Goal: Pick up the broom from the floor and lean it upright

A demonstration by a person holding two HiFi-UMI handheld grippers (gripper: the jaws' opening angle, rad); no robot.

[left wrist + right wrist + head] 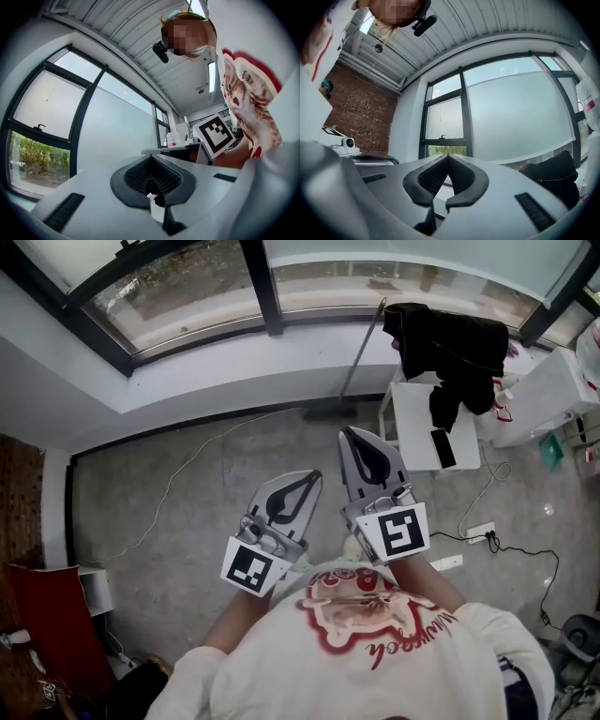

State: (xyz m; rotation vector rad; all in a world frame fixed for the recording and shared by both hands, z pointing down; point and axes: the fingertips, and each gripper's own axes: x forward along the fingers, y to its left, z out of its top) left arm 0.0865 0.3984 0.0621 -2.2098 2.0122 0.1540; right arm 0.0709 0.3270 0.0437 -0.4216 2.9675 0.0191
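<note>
Your left tool (314, 476) and right tool (349, 431) are closed and empty; if the broom (362, 352) slides down the wall (234, 371), you can't catch it.

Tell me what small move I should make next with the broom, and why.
Probably nothing more on the broom: it already stands leaning against the wall under the window, beside the white table. The left gripper and right gripper are both shut, empty and clear of it. I'd just lower both grippers to rest.
</note>
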